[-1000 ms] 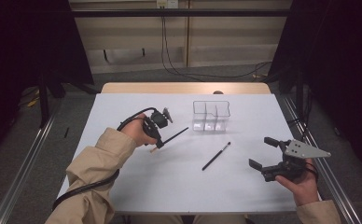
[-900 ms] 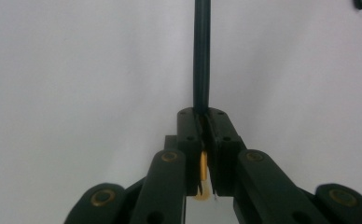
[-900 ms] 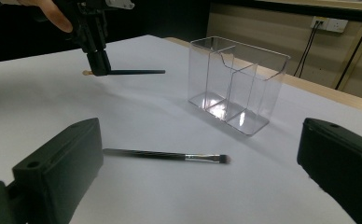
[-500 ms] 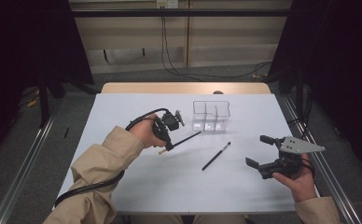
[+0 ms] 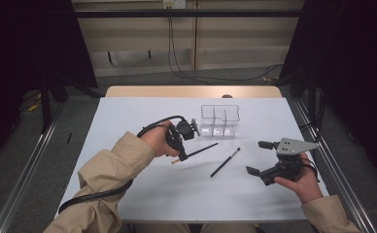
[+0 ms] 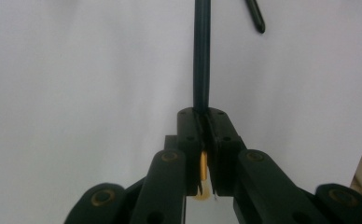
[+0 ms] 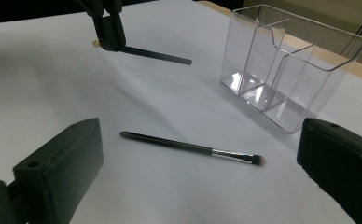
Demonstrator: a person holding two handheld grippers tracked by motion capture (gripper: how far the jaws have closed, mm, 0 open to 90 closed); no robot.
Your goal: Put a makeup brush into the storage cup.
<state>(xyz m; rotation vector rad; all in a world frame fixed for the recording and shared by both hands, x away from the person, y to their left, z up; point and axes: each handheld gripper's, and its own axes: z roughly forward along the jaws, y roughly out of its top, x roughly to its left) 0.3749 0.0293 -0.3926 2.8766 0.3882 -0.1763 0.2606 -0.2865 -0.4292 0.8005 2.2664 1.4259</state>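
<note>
White paper covers the tabletop point(image 5: 143, 189), and its near half, on the person's side of the clear three-compartment plastic organiser point(image 5: 219, 120), lies bare out to the near edge and both side edges. Nearest to the person, right of and well nearer than the organiser, the right gripper point(image 5: 263, 161) hangs over the table's right margin, close to the right edge. Its hand grips it from below, wrist low, and the two black jaws stand wide apart with nothing between them, pointing toward the table's middle. In the right gripper view those jaws frame a thin black make-up brush with a silver ferrule point(image 7: 191, 147), which lies flat on the paper in front of the organiser and apart from it, bristles toward the organiser's side. Open paper surrounds this brush on all sides.

Farther in, left of the organiser and near it, the left gripper point(image 5: 182, 156) is held above the paper, the beige-sleeved forearm reaching in diagonally. Its jaws are clamped tight on a slim dark-handled brush with a yellowish end point(image 6: 201, 56); the handle juts out level toward the organiser's front, clear of the wall. Beyond the organiser, a strip of bare wooden table edge point(image 5: 143, 91) ends the surface.
</note>
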